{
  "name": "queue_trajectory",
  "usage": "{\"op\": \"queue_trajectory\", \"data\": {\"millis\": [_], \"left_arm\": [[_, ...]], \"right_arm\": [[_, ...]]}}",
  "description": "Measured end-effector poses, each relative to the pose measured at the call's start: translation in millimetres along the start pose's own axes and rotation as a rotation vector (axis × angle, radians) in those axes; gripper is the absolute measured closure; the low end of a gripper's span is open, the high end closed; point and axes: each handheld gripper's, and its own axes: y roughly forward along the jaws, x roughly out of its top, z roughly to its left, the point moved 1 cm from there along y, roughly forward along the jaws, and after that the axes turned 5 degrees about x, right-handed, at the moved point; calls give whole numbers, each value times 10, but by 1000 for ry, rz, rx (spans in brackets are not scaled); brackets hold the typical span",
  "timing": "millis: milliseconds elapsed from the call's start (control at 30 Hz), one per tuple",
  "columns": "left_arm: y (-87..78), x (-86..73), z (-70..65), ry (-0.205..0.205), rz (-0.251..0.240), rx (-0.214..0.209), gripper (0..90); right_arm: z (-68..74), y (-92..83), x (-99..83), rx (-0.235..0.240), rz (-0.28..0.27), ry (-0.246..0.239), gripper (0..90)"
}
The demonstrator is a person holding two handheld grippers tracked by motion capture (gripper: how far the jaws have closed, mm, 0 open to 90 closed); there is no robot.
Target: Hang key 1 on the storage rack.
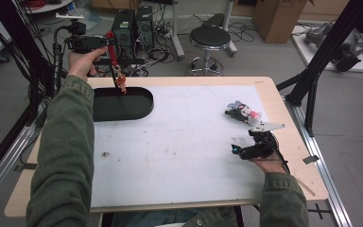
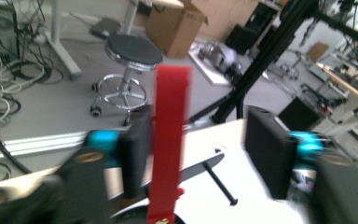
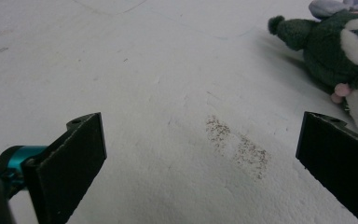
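My left gripper [image 1: 107, 42] is held up above the table's far left corner. A red strap [image 1: 112, 56] hangs down from it, and the small charm [image 1: 120, 84] at its end dangles over a black oval tray [image 1: 139, 108]. In the left gripper view the jaws of that gripper [image 2: 200, 126] stand apart. The strap [image 2: 170, 140] lies against the left one, with a wide gap to the right one. My right gripper [image 1: 244, 142] rests low on the white table top at the right, open and empty [image 3: 200, 130]. A dark plush toy [image 1: 243, 113] [image 3: 335, 51] lies just beyond it.
The white table top [image 1: 179, 142] has a speckled stain [image 3: 237, 144] in front of the right gripper. Behind the table stand a black stool [image 1: 210, 38], computer towers [image 1: 133, 26] and loose cables. A black frame post [image 1: 319, 61] rises at the right edge.
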Motion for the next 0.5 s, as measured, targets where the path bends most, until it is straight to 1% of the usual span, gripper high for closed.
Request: {"op": "queue_trajectory", "data": {"millis": [33,67,100,133,167,200,267,300,333,433,467,500], "left_arm": [[-9,1,-14,18,3,16,332],[-20,1,-24,50,19,46,284],[-20,-4,-38,71,29,78,208],[-26,-10,-47,91,52,95,129],[-35,-21,-57,102,70,88,60],[-46,-30,-64,112,79,72,22],[-88,-49,-85,126,69,27,17],[-106,-57,-96,123,69,4,17],[-124,-62,-108,129,77,3,17],[-172,-81,-162,156,92,40,17],[-197,-96,-187,156,85,41,17],[-231,-111,-212,151,81,32,17]], "right_arm": [[1,-1,2,-2,-4,2,5],[1,-2,3,-3,-5,3,5],[-3,-3,2,-5,-6,-2,5],[-3,-6,1,-5,-5,-3,5],[-2,-7,2,-6,-7,-3,5],[-4,-10,2,-4,-10,-2,5],[-3,-12,3,-2,-10,2,5],[-4,-12,3,-2,-10,2,5],[-4,-11,2,-2,-10,2,5],[-6,-11,1,-3,-8,-4,5],[-6,-12,2,-4,-6,-5,5],[-6,-12,2,-4,-7,-4,5]]}}
